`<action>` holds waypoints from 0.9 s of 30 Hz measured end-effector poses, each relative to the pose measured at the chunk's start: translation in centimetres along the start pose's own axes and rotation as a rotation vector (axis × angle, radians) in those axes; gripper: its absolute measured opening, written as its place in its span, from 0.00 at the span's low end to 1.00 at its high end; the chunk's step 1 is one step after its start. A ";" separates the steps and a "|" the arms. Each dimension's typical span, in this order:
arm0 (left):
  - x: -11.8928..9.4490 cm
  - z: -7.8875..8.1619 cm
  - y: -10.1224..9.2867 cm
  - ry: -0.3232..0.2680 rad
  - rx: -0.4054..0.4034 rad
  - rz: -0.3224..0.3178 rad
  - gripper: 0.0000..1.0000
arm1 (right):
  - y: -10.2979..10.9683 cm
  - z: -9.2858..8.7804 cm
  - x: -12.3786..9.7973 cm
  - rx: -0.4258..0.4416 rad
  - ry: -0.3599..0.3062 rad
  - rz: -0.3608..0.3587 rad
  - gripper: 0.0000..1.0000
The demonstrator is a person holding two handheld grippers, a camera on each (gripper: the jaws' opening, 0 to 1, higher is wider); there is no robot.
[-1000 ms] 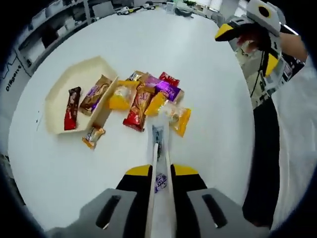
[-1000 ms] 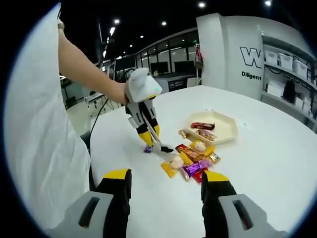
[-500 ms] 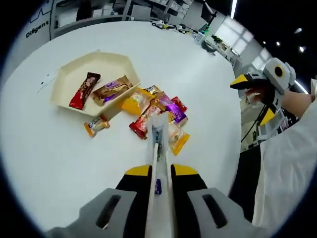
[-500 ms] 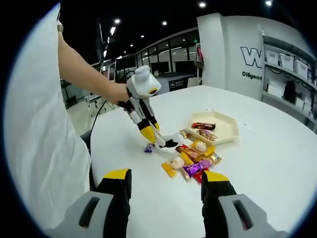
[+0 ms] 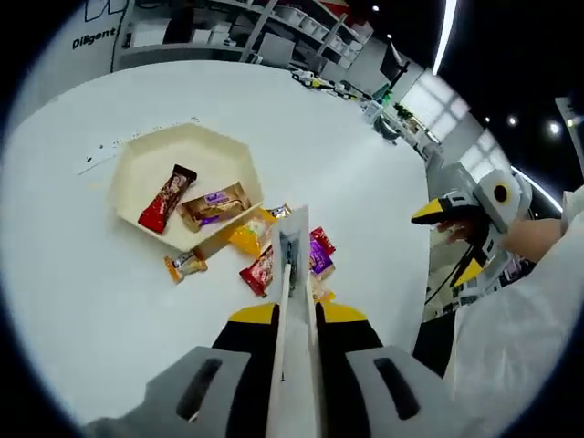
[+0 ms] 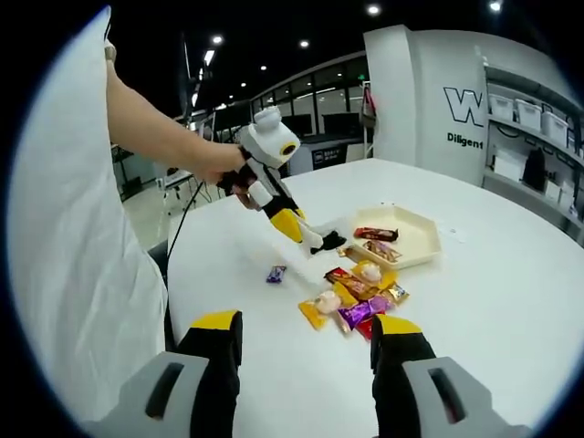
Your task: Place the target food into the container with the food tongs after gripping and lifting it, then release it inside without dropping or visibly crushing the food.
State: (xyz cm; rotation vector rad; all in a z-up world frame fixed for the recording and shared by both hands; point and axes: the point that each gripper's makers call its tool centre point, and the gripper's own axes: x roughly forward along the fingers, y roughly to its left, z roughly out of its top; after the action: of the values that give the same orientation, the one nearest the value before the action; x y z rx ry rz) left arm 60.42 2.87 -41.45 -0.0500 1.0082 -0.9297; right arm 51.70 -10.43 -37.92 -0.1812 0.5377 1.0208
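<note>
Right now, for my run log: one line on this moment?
left gripper: shut on tongs, raised | right gripper: open | tray: two bars | small purple candy: on table

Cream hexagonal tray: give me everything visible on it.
The tray is a shallow cream hexagon with low upright walls, plastic-looking, flat on the white table. Inside lie a red wrapped bar and a brown-and-purple wrapped bar. A yellow packet lies against its near wall. Neither gripper touches it.

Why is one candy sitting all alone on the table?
The small purple candy lies on the white table, apart from the snack pile and outside the tray. The left gripper holds tongs nearby; why it lies there isn't shown.
</note>
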 end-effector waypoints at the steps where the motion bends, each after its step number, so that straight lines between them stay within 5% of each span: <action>1: -0.1 0.4 0.1 -0.006 -0.001 0.001 0.12 | 0.0 0.0 0.0 0.000 0.000 0.000 0.54; 14: -1.2 7.5 3.0 -0.083 -0.023 0.064 0.13 | -0.4 -0.1 -0.3 0.004 -0.005 -0.006 0.54; 27: -1.2 11.2 4.5 -0.108 -0.071 0.115 0.16 | -0.9 -0.3 -0.4 0.016 -0.008 -0.017 0.54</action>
State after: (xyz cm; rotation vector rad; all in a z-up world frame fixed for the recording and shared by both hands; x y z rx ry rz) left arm 71.38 2.42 -36.20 -0.0999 0.9337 -0.7785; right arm 52.18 -11.36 -38.08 -0.1670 0.5366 1.0004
